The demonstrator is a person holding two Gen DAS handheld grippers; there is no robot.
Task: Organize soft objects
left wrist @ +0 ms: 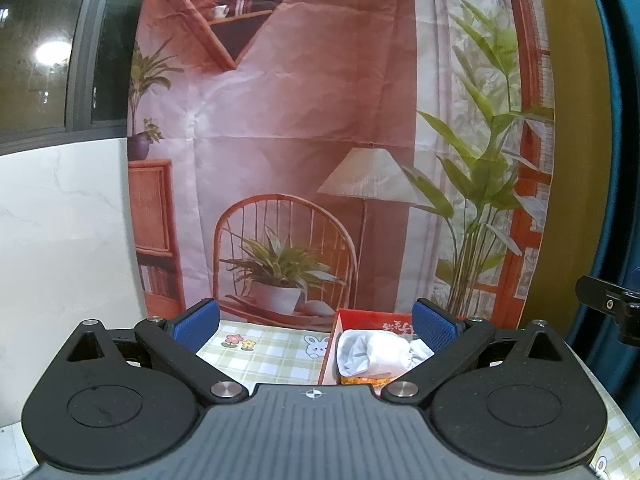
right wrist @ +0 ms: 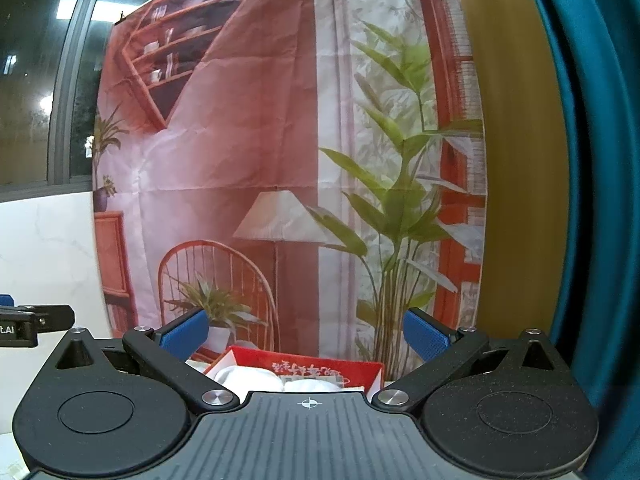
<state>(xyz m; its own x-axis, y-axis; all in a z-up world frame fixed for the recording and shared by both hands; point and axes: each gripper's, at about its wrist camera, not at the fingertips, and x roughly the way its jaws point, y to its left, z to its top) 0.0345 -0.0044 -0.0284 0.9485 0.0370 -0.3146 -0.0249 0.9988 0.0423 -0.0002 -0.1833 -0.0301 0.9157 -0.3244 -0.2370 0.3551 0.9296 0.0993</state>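
Note:
A red box (left wrist: 362,317) stands on the checked tablecloth (left wrist: 276,360) and holds bunched white and pale blue soft cloths (left wrist: 376,354). My left gripper (left wrist: 316,326) is open and empty, raised above and in front of the box, with its right blue pad (left wrist: 434,326) over the box's right side. In the right wrist view the same red box (right wrist: 320,366) with white cloths (right wrist: 248,378) lies low between the fingers. My right gripper (right wrist: 306,338) is open and empty, held above the box.
A printed fabric backdrop (left wrist: 320,140) hangs right behind the table. A white marble wall (left wrist: 60,240) and a dark window are at left. A teal curtain (right wrist: 592,160) is at right. The other gripper's tip shows at the right edge (left wrist: 612,304) and, in the right wrist view, at the left edge (right wrist: 32,324).

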